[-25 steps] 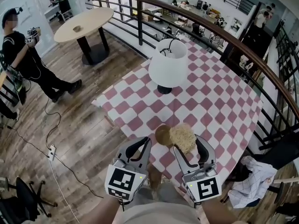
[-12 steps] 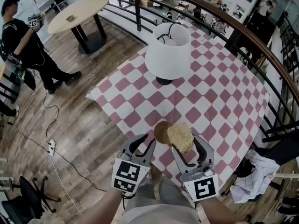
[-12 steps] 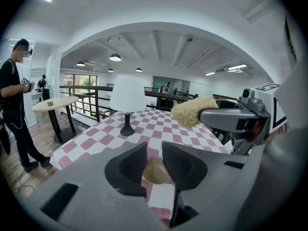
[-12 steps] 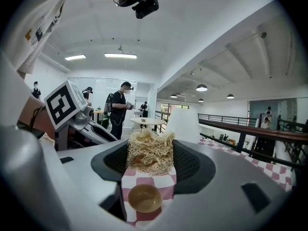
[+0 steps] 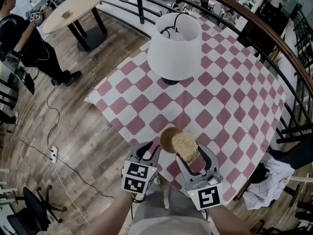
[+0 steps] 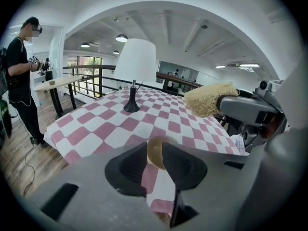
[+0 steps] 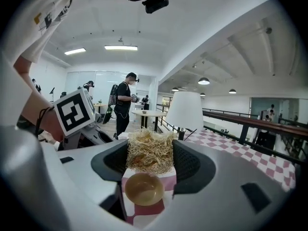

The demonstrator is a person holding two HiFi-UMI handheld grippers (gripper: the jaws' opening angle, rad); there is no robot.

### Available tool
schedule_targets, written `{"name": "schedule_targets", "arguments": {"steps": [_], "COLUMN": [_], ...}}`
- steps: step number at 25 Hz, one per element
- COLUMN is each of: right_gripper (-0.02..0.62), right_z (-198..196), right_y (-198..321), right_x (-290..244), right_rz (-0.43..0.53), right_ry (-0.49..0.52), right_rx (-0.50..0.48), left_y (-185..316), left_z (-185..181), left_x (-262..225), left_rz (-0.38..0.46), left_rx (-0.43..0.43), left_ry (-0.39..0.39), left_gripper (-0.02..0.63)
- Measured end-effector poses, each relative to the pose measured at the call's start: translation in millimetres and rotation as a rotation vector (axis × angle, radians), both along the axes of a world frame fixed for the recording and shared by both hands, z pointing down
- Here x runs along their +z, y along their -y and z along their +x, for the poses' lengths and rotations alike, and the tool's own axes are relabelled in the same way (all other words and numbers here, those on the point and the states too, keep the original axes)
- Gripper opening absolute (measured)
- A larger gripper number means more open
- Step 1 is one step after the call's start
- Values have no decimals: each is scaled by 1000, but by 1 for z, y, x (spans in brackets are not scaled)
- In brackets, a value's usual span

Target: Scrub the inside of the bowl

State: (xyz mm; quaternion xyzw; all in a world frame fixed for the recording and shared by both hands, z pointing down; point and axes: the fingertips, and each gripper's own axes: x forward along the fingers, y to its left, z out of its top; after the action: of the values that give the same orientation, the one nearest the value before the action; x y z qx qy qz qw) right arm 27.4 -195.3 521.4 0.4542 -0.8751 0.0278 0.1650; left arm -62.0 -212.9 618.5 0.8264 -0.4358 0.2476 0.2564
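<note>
The bowl [image 5: 168, 138]: plain tan-brown. The scrubber [image 5: 185, 145]: pale straw-yellow. My left gripper [image 5: 151, 152] and my right gripper [image 5: 192, 155]: grey, black inside the jaws, each with black-and-white square markers. The tablecloth [image 5: 230, 97]: dusty-red and white checks. The lamp [image 5: 175, 53]: white shade, black base. The floor [image 5: 83, 131]: brown wood planks.

Bright, even indoor light; shadows faint. White ceiling strip lights [image 7: 120, 47] glare, upper left of right gripper view. Both gripper views: heavy fisheye, black corners. Lower frame: left gripper [image 6: 154, 154] and right gripper [image 7: 150, 157] bodies blurred; small brown bowl [image 7: 144, 189] soft, straw-coloured fibre scrubber [image 7: 150, 146] sharper. Head view crisp.
</note>
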Motion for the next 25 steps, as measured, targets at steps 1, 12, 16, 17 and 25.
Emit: {"name": "schedule_targets", "arguments": {"steps": [1,12,16,17,25], "right_gripper": [249,249,249,249,249], "right_z": [0,6,13,14,22], "right_y": [2,7,8,8,1], "right_x": [3,58,74,77,97], "right_rz": [-7,-149,-184,-192,-248], "right_ry": [14,59,53,51,44], "right_rx": [3,33,50,51,43], "left_y": [1,16,22,22,18], "left_z": [2,9,7,7,20], "left_x": [7,76,87,87,88], "left_rz": [-18,-199,-211,-212,-255], "left_rx": [6,-37,-83,-92,-84], "left_ry": [1,15,30,22,4], "left_gripper": [107,107,106,106,106]}}
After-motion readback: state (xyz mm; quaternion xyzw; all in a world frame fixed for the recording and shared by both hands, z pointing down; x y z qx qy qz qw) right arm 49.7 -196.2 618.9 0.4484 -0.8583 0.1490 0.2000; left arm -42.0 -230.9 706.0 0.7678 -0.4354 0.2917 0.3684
